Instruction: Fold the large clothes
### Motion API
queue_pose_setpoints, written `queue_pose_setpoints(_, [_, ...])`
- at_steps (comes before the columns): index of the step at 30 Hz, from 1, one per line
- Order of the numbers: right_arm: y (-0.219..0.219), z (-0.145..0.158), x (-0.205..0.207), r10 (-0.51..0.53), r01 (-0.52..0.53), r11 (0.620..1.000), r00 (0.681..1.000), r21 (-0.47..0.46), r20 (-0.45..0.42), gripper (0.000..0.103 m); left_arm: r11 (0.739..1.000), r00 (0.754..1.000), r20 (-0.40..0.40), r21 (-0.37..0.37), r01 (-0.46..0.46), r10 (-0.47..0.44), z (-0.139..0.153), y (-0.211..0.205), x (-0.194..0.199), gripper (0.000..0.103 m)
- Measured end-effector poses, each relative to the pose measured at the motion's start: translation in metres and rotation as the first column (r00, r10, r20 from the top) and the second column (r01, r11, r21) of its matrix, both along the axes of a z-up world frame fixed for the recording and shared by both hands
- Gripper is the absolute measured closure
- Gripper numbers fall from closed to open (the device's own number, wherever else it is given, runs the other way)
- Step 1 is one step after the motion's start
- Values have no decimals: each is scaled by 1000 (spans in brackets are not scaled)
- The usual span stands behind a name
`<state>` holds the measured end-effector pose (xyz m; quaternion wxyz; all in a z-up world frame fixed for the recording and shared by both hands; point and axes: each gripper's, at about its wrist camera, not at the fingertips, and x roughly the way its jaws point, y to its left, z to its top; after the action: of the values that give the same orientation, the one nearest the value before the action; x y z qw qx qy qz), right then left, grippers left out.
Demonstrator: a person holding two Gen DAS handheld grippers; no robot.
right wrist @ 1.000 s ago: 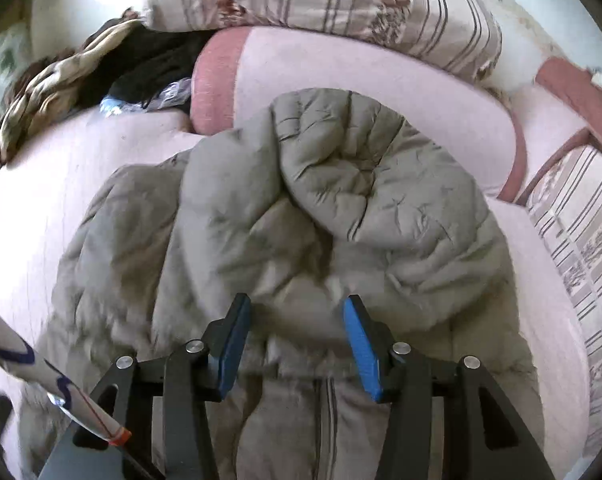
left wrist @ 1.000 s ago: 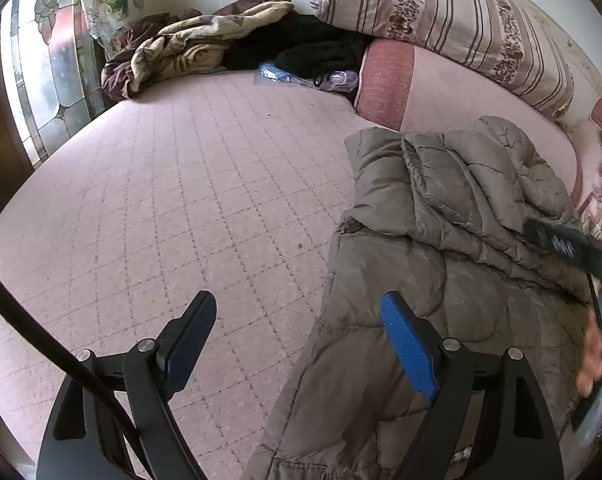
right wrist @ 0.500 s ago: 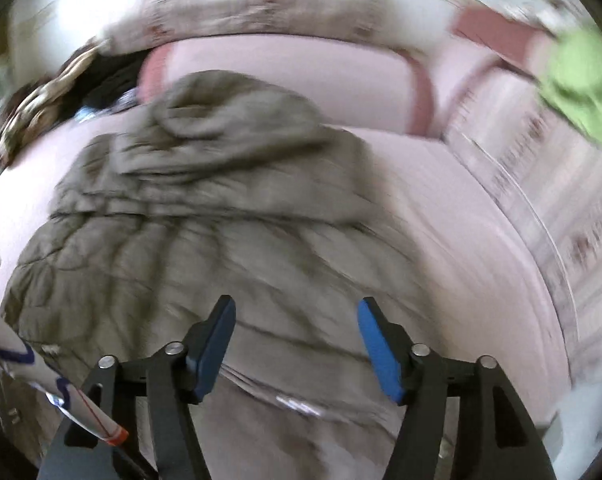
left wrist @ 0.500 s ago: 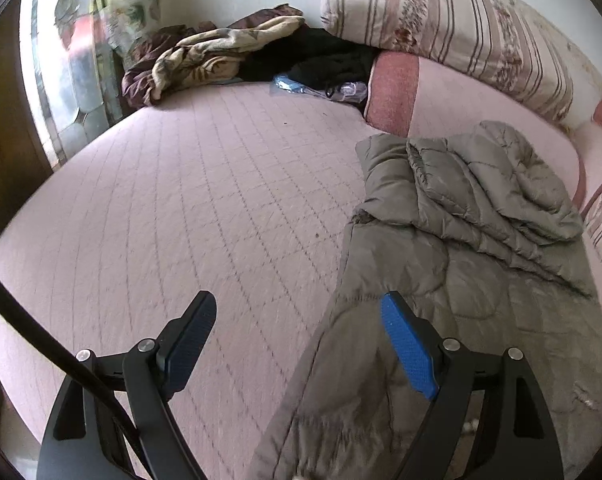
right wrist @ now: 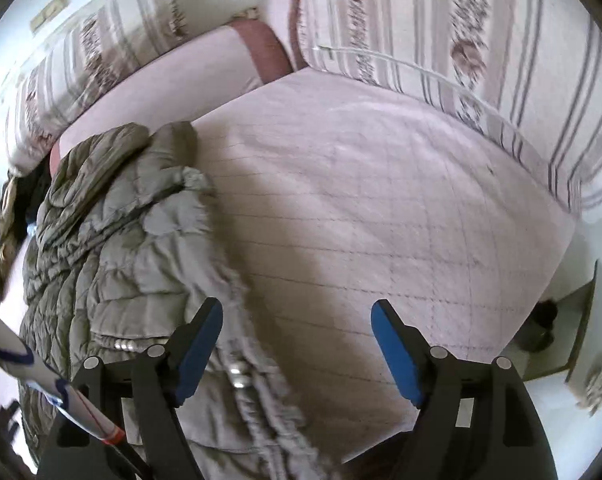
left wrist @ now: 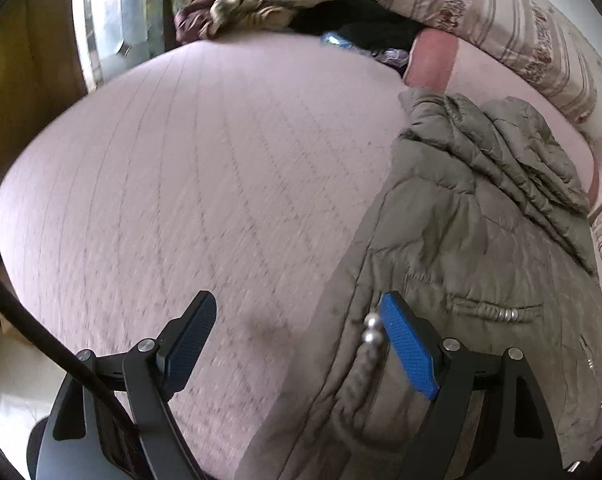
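An olive-grey padded jacket (left wrist: pixel 473 248) lies lengthwise on the pink quilted bed (left wrist: pixel 189 168), hood end toward the pillows. My left gripper (left wrist: pixel 297 344) is open and empty over the jacket's left lower edge, its right finger above the fabric near a drawstring with metal beads (left wrist: pixel 371 326). In the right wrist view the jacket (right wrist: pixel 121 232) fills the left side. My right gripper (right wrist: pixel 297 350) is open and empty over the jacket's right lower edge and the bare bed (right wrist: pixel 381 200).
Striped pillows (left wrist: pixel 501 12) and a pink bolster (left wrist: pixel 433 56) line the headboard side. A heap of dark and patterned clothes (left wrist: pixel 285 4) lies at the far end. A striped cushion (right wrist: pixel 481 40) borders the bed's right. The bed edge and floor (right wrist: pixel 581 340) show at right.
Both grippers have moved back toward the jacket's lower end and apart. The right one has swung to the jacket's right edge; the left view sits closer over the left hem.
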<state>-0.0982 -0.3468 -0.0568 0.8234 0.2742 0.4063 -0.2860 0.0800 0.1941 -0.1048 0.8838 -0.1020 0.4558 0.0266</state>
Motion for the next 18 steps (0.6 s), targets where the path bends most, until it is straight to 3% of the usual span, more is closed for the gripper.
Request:
queue_pose_setpoints(5, [-17,-18,-4,-12,12,999,1000,34,2,22,999,999,-7,35,34,-33,9,1,-4,19])
queue_pose_setpoints(12, [-37,-41,19,16,-20,990,999,138,32,21,988,988,-75,65,141,-136,9,-11,31,19])
queue_pose_setpoints(16, [-40,-52,31,31,-42,981,998,191,63,21,985,977,-122,-14,172,-172,-2,-12,53,19])
queue_pose_setpoints(18, [-42,-54,33,31,-50,976,995,213,92,16,978,967,-155,-87,192,-204,-10,-14,66,19])
